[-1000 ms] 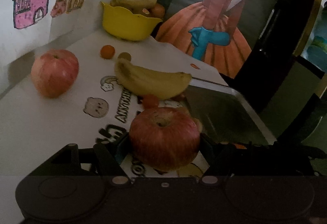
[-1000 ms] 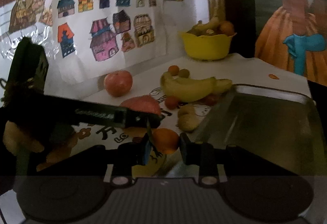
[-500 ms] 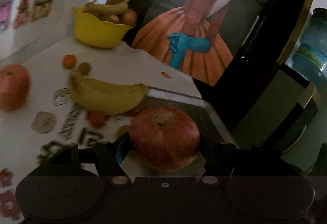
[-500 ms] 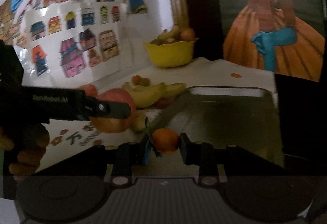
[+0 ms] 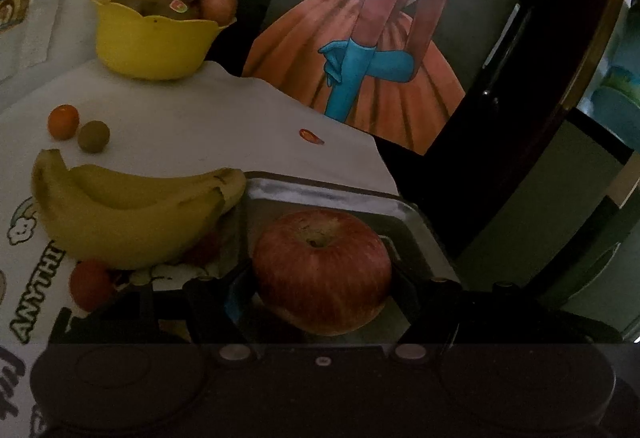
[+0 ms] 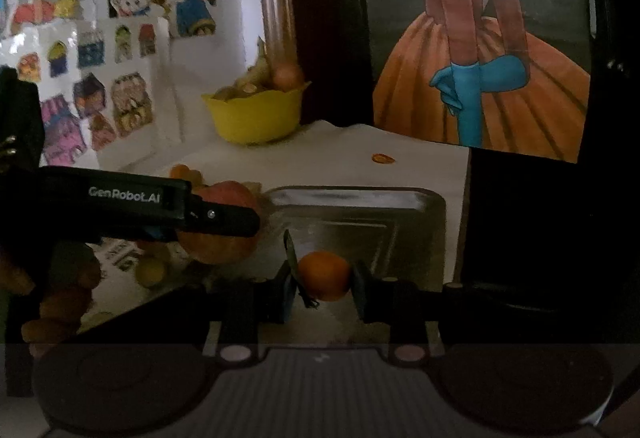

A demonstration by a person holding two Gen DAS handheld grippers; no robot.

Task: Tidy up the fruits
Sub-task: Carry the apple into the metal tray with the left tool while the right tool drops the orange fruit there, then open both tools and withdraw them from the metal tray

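Holding a red apple (image 5: 322, 270) in our left gripper (image 5: 320, 302), we have it poised above the metal tray (image 5: 332, 190), the jaws spread wide and pinching the fruit at its flanks so the stem dimple faces up. Our right gripper (image 6: 323, 288) pinches a small orange (image 6: 323, 276) with its jaws drawn close, a dark stem and leaf trapped against the left pad. We judge both fruits are being carried to the tray together, which would explain why each is lifted clear of the tray floor and not resting on it.

In the right wrist view the left gripper reaches in from the left, its apple just over the tray's near left corner, while the orange sits nearer the middle. The two are close, so we should set them down apart.

The tray floor looks bare, leaving plenty of room. Its left rim lies just beside the bananas (image 5: 132, 214), and a small red fruit (image 5: 90, 284) sits near their lower side. The tray's right rim runs close to the table's edge (image 6: 466, 198), beyond which all is dark. Far off, a yellow bowl (image 5: 152, 46) already holds fruit, well clear of our path.
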